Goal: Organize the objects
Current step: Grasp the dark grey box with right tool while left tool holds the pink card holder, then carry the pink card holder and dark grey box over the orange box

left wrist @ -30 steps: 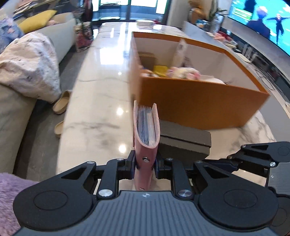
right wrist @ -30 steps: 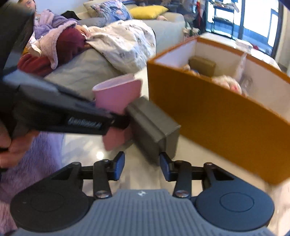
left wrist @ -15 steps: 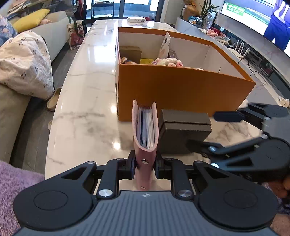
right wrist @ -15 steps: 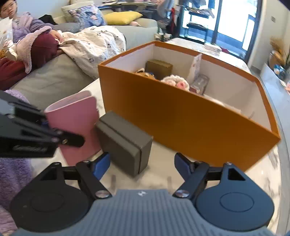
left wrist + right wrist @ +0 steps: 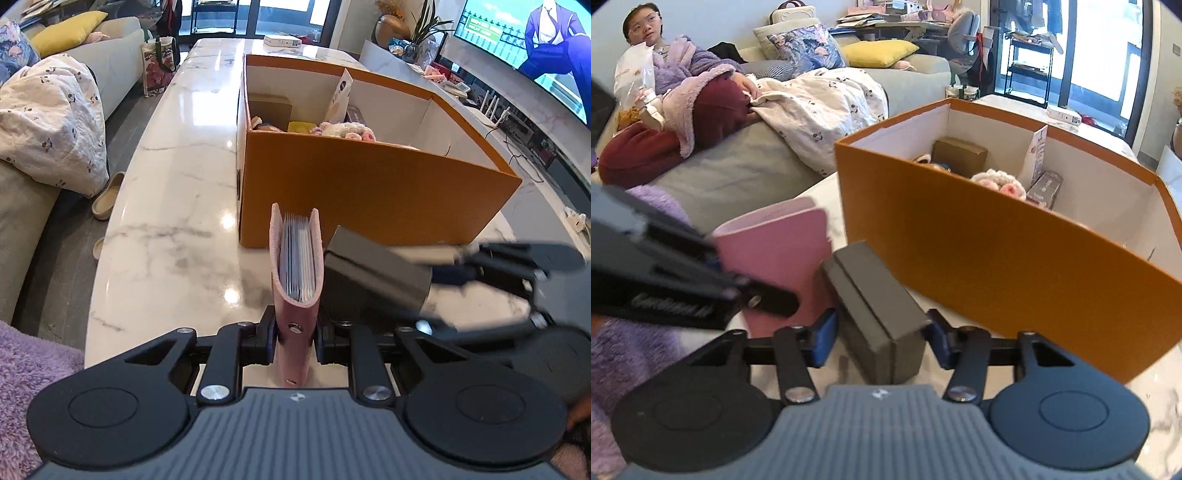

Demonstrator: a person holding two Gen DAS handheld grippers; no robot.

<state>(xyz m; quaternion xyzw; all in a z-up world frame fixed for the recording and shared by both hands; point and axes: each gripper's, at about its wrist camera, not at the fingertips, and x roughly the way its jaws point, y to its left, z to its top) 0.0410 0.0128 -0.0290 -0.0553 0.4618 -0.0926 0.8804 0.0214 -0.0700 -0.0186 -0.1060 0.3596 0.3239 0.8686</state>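
Note:
My left gripper (image 5: pixel 295 338) is shut on a pink card holder (image 5: pixel 297 266) held upright on edge above the marble table (image 5: pixel 177 177). Right beside it a dark grey box (image 5: pixel 373 275) is tilted, with my right gripper (image 5: pixel 881 336) closed around it, blue pads against both its sides. The right wrist view shows the grey box (image 5: pixel 875 314) between the fingers and the pink card holder (image 5: pixel 779 251) to its left. An open orange box (image 5: pixel 369 184) stands just beyond both, holding a brown box, a pink plush and other small items.
A sofa with a patterned blanket (image 5: pixel 51 118) and a seated person (image 5: pixel 676 107) runs along the table's left side. Slippers (image 5: pixel 107 195) lie on the floor. A TV (image 5: pixel 524 44) is at the right. A small white box (image 5: pixel 282 40) sits at the table's far end.
My right gripper moved in around the grey box and closed on it; the box now sits tilted. My left gripper kept its hold on the card holder and drew back a little.

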